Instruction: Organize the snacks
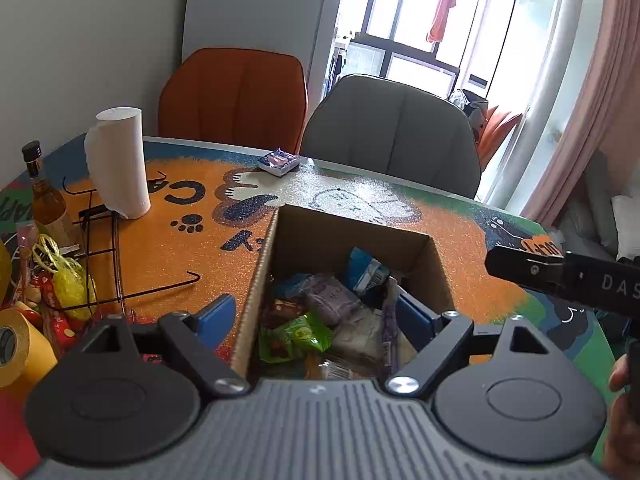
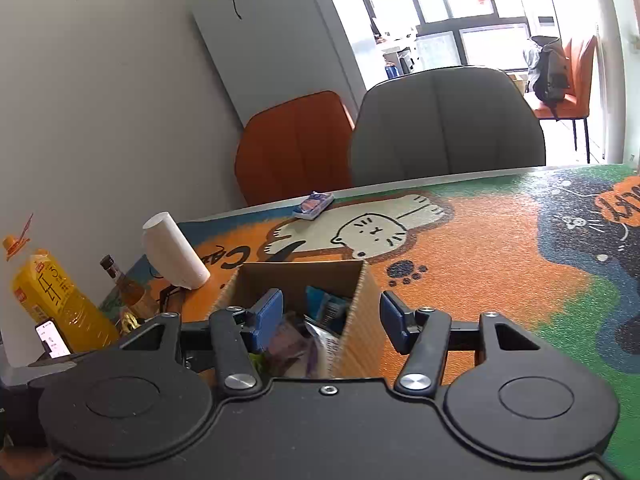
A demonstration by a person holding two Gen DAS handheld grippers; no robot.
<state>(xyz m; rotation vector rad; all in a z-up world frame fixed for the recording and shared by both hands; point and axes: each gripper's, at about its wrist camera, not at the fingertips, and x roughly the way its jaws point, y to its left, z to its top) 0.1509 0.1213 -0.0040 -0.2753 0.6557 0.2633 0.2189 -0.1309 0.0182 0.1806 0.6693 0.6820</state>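
My left gripper [image 1: 316, 314] is spread wide over the cardboard box [image 1: 262, 264] and pinches nothing. The snacks [image 1: 316, 320] lie inside the box, which stands on the tabletop [image 1: 160, 248]. My right gripper [image 2: 330, 320] is also spread, with the right wall of the box between its fingers, not touched. One small packet [image 1: 279, 161] lies apart, near the far edge.

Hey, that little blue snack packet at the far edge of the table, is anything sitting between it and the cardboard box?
Nothing visible does. The blue snack packet lies alone near the table's far edge, and only bare printed mat separates it from the open cardboard box. The paper towel roll stands off to the side, clear of that path.
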